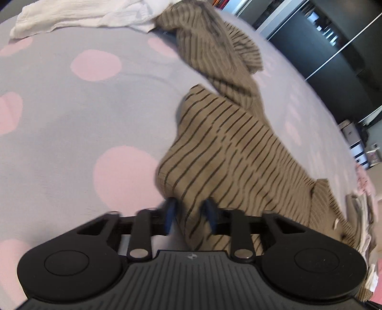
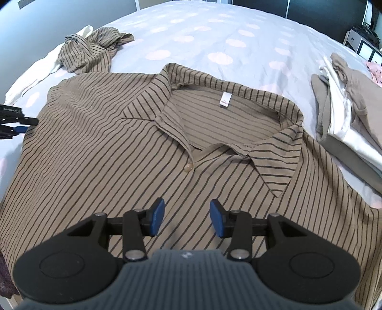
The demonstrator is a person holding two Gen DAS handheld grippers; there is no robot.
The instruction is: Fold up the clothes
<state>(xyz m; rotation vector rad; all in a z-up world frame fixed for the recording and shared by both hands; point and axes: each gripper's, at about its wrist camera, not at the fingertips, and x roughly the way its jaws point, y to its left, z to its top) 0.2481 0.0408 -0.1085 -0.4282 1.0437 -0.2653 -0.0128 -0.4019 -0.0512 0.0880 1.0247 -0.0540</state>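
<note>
A brown shirt with dark stripes [image 2: 95,155] lies front-up on the bed, its collar [image 2: 214,131] open and a button [image 2: 188,167] below it. Its one sleeve [image 2: 95,47] is bunched at the far left. My right gripper [image 2: 188,218] hovers open over the shirt's front with nothing between its blue pads. In the left wrist view the shirt's side edge [image 1: 226,143] rises in a fold, and my left gripper [image 1: 190,212] is shut on that fold. The left gripper [image 2: 14,121] also shows at the shirt's left edge in the right wrist view.
The bed sheet [image 1: 71,107] is grey with pink dots. A white garment [image 1: 78,16] lies crumpled beyond the sleeve. A stack of folded clothes [image 2: 346,107] sits at the right, close to the shirt's shoulder. Dark cabinets [image 1: 334,47] stand past the bed.
</note>
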